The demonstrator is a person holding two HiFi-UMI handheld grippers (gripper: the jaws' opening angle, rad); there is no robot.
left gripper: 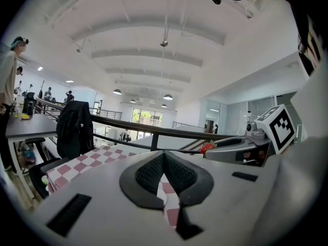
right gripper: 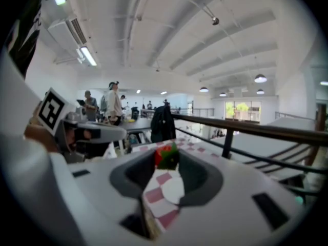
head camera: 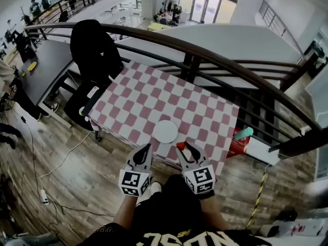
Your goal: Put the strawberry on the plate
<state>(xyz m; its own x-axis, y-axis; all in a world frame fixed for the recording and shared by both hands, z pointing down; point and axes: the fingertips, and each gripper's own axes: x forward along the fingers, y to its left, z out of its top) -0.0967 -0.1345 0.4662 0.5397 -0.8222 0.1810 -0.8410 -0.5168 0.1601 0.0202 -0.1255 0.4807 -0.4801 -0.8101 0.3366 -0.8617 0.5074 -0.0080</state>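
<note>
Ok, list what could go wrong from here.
1. The small red strawberry is pinched only at the tips of the right gripper's jaws; it could slip out or bruise.
2. The round white plate sits close to the near edge of the pink-checked tablecloth; released short, the strawberry could roll onto the wooden floor.

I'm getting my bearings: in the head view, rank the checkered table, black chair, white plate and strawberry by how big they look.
1. checkered table
2. black chair
3. white plate
4. strawberry, only a red speck held in the right gripper, though nearest the camera
</note>
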